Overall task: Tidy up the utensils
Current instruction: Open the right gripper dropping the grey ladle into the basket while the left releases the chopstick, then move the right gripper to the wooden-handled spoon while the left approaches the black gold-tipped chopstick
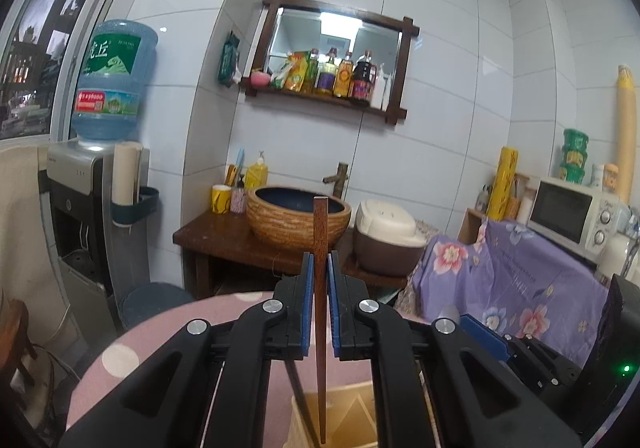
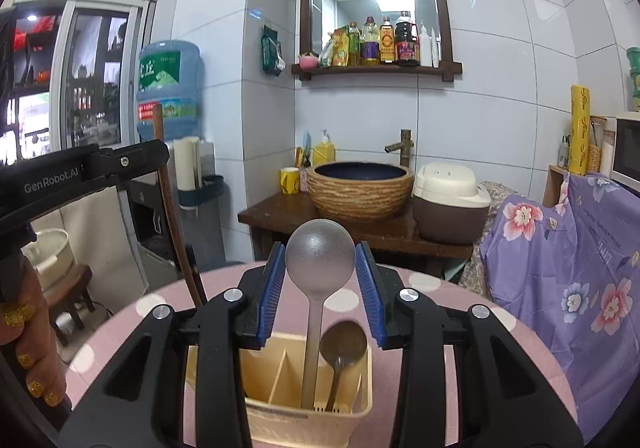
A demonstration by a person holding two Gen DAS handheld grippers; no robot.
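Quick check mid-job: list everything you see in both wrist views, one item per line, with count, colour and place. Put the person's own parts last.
chopstick: one, dark wood, upright in left gripper, above the holder
ladle: one, grey, standing in holder, bowl between right gripper's pads
spoon: one, dark metal, in holder beside ladle
holder: one, cream, divided, on table
table: one, pink with pale dots
basin: one, woven tan, blue inside, on wooden stand
rice cooker: one, cream and brown, right of basin
water jug: one, blue, on dispenser
mug: one, yellow, left of basin
shelf: one, dark wood, bottles on it
left gripper: shut on chopstick
right gripper: around ladle, contact unclear
hand: one, gold nails, left edge
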